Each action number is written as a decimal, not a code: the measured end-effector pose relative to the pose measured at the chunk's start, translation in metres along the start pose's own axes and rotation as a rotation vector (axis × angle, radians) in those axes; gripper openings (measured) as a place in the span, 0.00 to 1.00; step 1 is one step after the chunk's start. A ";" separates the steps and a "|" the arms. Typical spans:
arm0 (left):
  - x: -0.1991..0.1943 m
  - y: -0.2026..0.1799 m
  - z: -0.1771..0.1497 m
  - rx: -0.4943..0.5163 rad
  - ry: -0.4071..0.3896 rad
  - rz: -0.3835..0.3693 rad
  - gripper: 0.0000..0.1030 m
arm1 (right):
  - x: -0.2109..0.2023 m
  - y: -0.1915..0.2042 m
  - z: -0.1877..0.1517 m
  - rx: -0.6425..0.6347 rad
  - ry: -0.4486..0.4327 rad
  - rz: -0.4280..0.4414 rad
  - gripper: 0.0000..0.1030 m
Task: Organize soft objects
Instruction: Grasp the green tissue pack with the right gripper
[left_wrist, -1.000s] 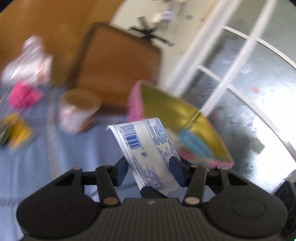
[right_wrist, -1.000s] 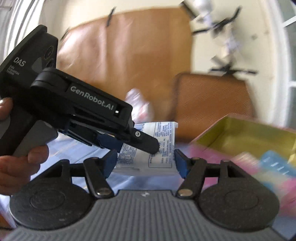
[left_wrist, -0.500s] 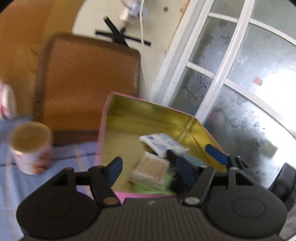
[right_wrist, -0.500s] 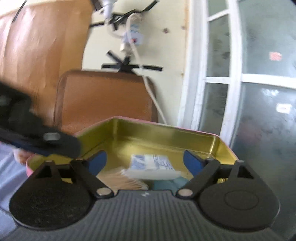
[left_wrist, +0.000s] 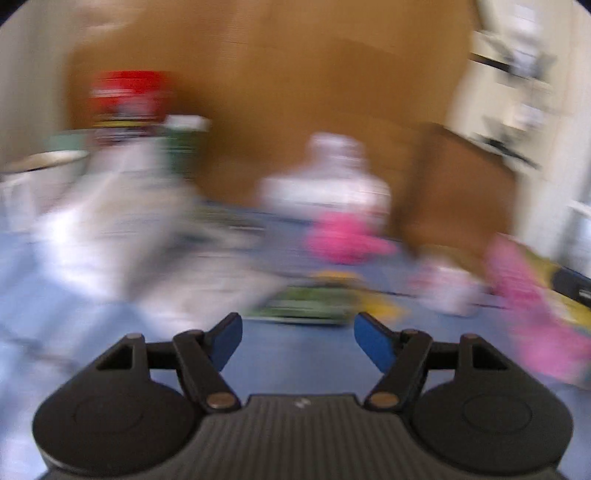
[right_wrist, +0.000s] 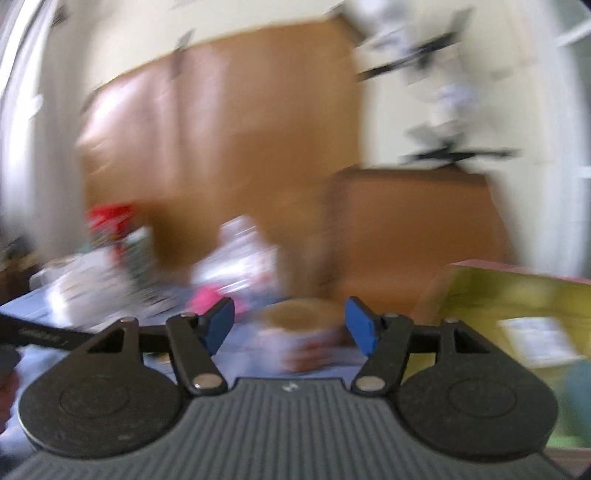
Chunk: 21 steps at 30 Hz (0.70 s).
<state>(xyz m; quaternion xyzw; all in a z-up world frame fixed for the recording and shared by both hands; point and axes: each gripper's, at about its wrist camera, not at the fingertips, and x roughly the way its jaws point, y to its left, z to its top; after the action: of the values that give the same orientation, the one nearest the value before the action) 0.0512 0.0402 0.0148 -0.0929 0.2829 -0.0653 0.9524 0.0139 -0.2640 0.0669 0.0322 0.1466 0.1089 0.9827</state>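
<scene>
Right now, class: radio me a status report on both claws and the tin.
Left claw open, empty. Right claw open, empty. White packet lies inside gold tin. Round can directly ahead of right claw; views blurred.

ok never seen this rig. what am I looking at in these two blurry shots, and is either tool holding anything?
There is no robot arm: a person carries a two-finger tool in each hand, and each tool has a fisheye camera looking forward along its fingers. The black body at the bottom of each picture is the tool itself.

In the left wrist view, the left tool is open and holds nothing. Beyond it lies a blue cloth-covered surface with a pink soft thing and a green and yellow packet, all smeared by motion.

In the right wrist view, the right tool is also open and holds nothing. A round tub sits ahead, and a gold-lined tin with a white packet inside is at right.
</scene>
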 end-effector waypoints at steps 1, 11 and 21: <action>-0.002 0.021 0.000 -0.030 -0.022 0.053 0.67 | 0.018 0.015 0.003 -0.001 0.046 0.057 0.67; -0.001 0.078 -0.001 -0.215 -0.077 0.036 0.67 | 0.241 0.150 0.033 -0.111 0.363 0.256 0.90; 0.004 0.069 -0.001 -0.185 -0.075 0.032 0.69 | 0.333 0.177 0.020 -0.187 0.569 0.217 0.69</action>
<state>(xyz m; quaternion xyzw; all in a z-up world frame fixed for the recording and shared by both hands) 0.0585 0.1064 -0.0030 -0.1784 0.2532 -0.0203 0.9506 0.2943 -0.0177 0.0095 -0.0747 0.4006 0.2305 0.8836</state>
